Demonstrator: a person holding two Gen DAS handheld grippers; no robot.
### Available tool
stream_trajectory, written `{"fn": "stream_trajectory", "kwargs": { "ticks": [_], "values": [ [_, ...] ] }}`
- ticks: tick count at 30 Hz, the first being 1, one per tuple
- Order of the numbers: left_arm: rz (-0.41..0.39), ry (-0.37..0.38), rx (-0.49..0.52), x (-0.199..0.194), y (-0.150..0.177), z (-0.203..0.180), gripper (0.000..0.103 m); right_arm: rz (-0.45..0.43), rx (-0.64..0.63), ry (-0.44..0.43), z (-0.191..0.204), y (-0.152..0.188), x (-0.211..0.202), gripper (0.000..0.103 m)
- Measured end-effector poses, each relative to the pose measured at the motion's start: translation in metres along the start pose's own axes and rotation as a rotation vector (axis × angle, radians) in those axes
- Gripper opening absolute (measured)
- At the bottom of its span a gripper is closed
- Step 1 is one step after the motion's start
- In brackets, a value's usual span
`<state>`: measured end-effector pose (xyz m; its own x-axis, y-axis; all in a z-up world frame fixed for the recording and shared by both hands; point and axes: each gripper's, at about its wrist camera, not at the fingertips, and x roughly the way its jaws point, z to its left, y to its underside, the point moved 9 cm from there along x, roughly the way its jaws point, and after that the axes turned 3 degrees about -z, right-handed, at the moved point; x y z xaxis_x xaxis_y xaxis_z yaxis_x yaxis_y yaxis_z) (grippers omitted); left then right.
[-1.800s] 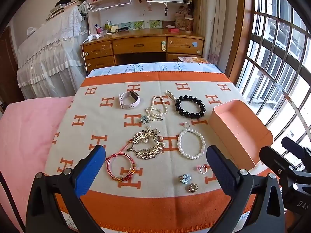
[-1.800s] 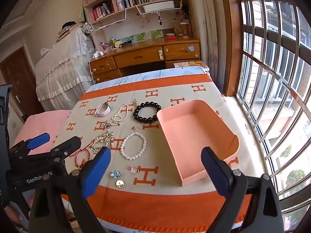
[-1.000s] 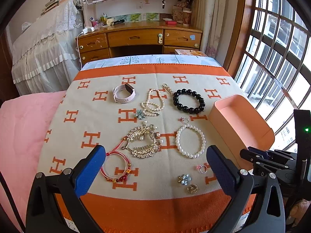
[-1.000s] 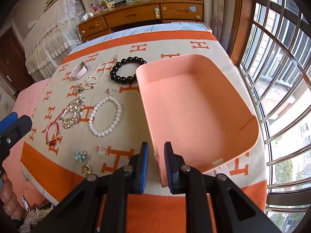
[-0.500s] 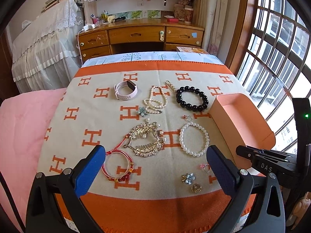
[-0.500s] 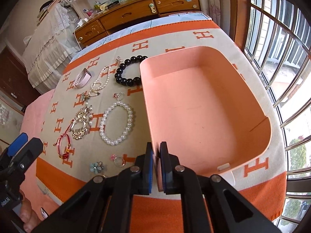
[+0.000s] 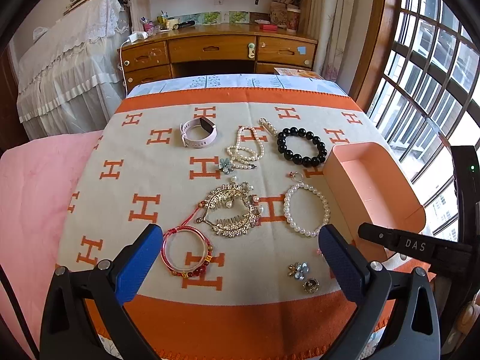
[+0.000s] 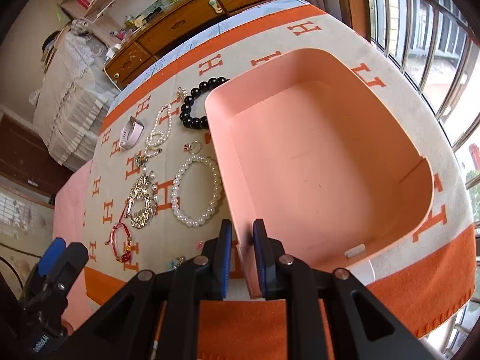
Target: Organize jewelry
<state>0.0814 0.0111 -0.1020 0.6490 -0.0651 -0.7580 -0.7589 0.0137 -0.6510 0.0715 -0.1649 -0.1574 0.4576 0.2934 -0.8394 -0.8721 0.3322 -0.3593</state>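
Right wrist view: the right gripper point(image 8: 242, 258) straddles the near left wall of the pink box point(image 8: 324, 162). Its jaws have just been opening and stand narrowly apart; a gap shows between the left pad and the wall, while the right pad lies close against the inside face. The gripper points steeply down and is rolled, so the scene appears tilted.

The box is thin, smooth card, square, open-topped with rounded corners. It sits on a woven blanket point(image 8: 420, 285), beige with orange H figures and an orange border.

Left wrist view: the left gripper point(image 7: 240, 267) hangs wide apart above the blanket's near edge, holding nothing, pitched downward.

All jewelry lies left of the box: a gold filigree comb point(image 7: 232, 210), a black bead bracelet point(image 7: 301, 147), a white pearl bracelet point(image 7: 306, 208) touching the box wall, a red cord bangle point(image 7: 186, 252), a pink watch point(image 7: 198, 132), a pearl strand point(image 7: 246, 150), and small flower pieces point(image 7: 298, 270).
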Motion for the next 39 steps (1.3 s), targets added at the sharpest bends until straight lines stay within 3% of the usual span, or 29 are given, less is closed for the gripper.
{"fn": "stream_trajectory", "kwargs": {
  "ticks": [9, 13, 19, 23, 27, 31, 32, 35, 39],
  "values": [
    [0.002, 0.005, -0.007, 0.000, 0.003, 0.004, 0.102, -0.021, 0.101, 0.024, -0.002, 0.002, -0.001, 0.014],
    [0.005, 0.009, -0.011, -0.001, 0.004, 0.006, 0.102, -0.028, 0.145, -0.023, -0.002, 0.002, -0.002, 0.017],
    [-0.007, 0.011, -0.007, -0.002, 0.004, 0.005, 0.102, -0.056, 0.105, -0.060, 0.010, 0.001, -0.010, 0.017],
    [-0.016, 0.007, -0.007, -0.008, 0.002, 0.005, 0.102, -0.173, 0.006, -0.067, 0.023, -0.008, -0.039, 0.017],
    [-0.037, -0.005, -0.010, -0.015, -0.001, 0.005, 0.102, -0.335, -0.204, -0.091, 0.056, -0.010, -0.082, 0.018],
    [-0.070, -0.019, -0.007, -0.026, -0.003, 0.005, 0.102, -0.476, -0.357, -0.110, 0.080, -0.005, -0.122, 0.049],
    [-0.078, -0.022, -0.004, -0.028, -0.004, 0.005, 0.102, -0.500, -0.375, -0.116, 0.083, -0.003, -0.127, 0.052],
    [-0.098, -0.028, 0.005, -0.035, -0.005, 0.003, 0.102, -0.531, -0.401, -0.113, 0.088, 0.000, -0.135, 0.052],
    [-0.110, -0.028, 0.013, -0.040, -0.007, 0.002, 0.102, -0.500, -0.382, -0.115, 0.083, 0.003, -0.128, 0.052]
  ]
}}
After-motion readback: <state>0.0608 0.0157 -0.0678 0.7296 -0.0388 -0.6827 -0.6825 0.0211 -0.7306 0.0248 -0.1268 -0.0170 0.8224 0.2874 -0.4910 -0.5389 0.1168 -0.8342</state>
